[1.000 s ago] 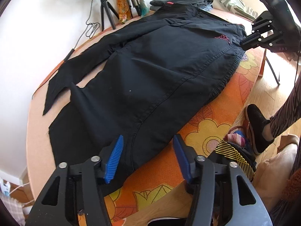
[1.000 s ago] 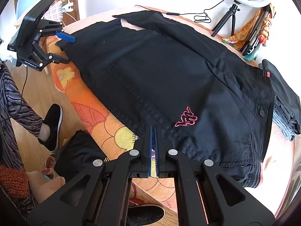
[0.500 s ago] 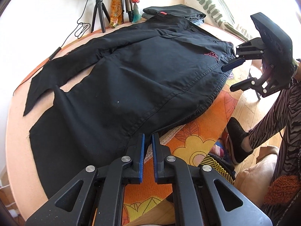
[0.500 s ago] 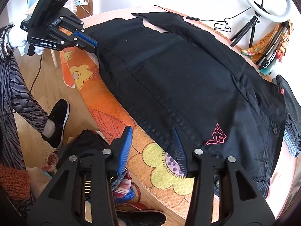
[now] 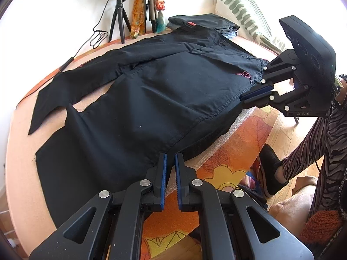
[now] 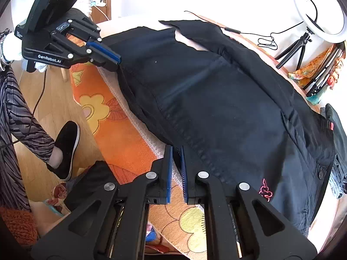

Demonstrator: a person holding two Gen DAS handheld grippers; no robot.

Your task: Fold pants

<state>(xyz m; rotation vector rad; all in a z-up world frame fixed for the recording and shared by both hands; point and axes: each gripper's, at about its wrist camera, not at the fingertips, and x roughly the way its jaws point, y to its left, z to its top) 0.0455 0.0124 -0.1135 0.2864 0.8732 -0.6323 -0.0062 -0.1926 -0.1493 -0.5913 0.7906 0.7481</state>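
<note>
Black pants [image 5: 164, 99] pinched at near edge by both grippers' nearly closed jaws.

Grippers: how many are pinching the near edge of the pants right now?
2. The left gripper is shut on the black pants at the near side seam toward the legs; the right gripper pinches the same edge nearer the waistband.

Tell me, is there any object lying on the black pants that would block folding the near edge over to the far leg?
Nothing visible lies on the black fabric pants. The left gripper and right gripper are nearly closed at the near edge.
</note>
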